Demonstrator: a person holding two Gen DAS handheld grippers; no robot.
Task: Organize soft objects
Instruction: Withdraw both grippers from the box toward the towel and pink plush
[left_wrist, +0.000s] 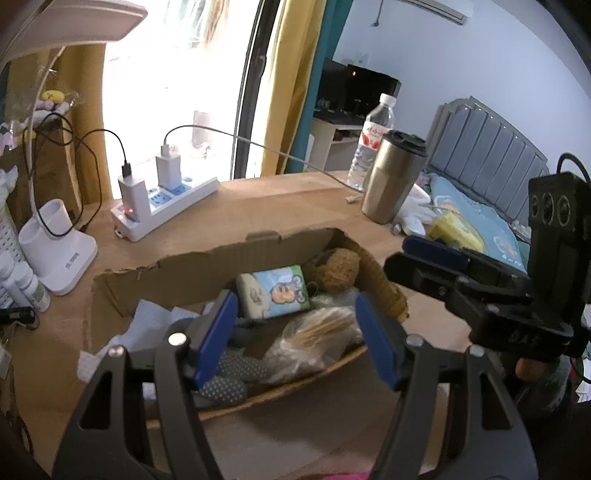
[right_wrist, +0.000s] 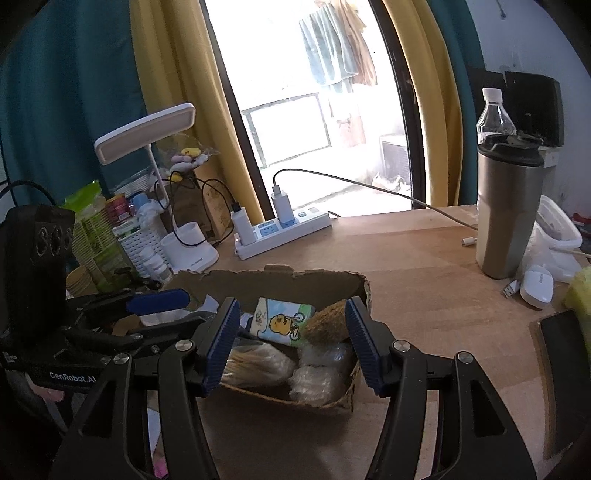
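Note:
A torn cardboard box (left_wrist: 173, 269) (right_wrist: 280, 280) sits on the wooden table. It holds a tissue pack with a cartoon print (left_wrist: 273, 291) (right_wrist: 282, 321), a brown plush toy (left_wrist: 334, 269) (right_wrist: 327, 325), a clear bag of tan fibres (left_wrist: 317, 341) (right_wrist: 258, 362), crumpled plastic wrap (right_wrist: 317, 376) and a grey dotted cloth (left_wrist: 232, 373). My left gripper (left_wrist: 295, 336) is open and empty above the box's near side. My right gripper (right_wrist: 291, 347) is open and empty over the box. The right gripper's body (left_wrist: 480, 288) shows in the left wrist view; the left gripper's body (right_wrist: 92, 332) shows in the right wrist view.
A white power strip (left_wrist: 166, 206) (right_wrist: 284, 229) with chargers lies behind the box. A steel tumbler (left_wrist: 393, 177) (right_wrist: 508, 210) and water bottle (left_wrist: 371, 140) stand at the right. A desk lamp base (left_wrist: 55, 247) (right_wrist: 188, 247) is left. A white mouse (right_wrist: 537, 284) and phone (right_wrist: 565, 373) lie right.

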